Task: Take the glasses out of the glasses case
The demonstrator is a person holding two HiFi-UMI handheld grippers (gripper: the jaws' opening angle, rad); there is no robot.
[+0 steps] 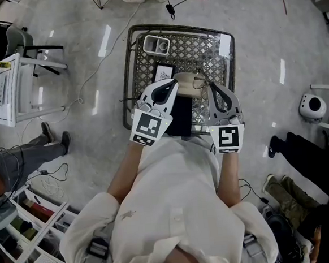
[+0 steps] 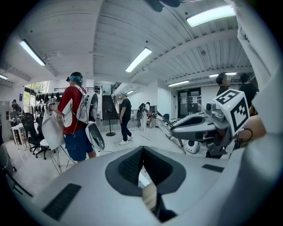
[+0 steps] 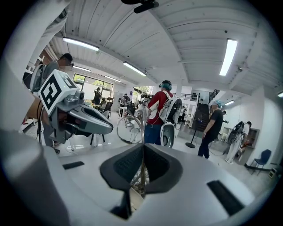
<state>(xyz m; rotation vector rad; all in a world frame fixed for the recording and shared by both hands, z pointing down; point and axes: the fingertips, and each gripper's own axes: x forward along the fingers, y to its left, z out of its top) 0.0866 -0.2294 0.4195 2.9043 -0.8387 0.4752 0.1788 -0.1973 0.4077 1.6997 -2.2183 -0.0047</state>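
The left gripper, jaws together on nothing visible, is kept just left of what is judged the beige glasses case, probably to steady it. The right gripper is pinched on the thin-wire glasses, held up ahead of its jaws, seemingly clear of the case.

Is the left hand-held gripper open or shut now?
Shut: in its own view the left hand-held gripper has its pads touching.
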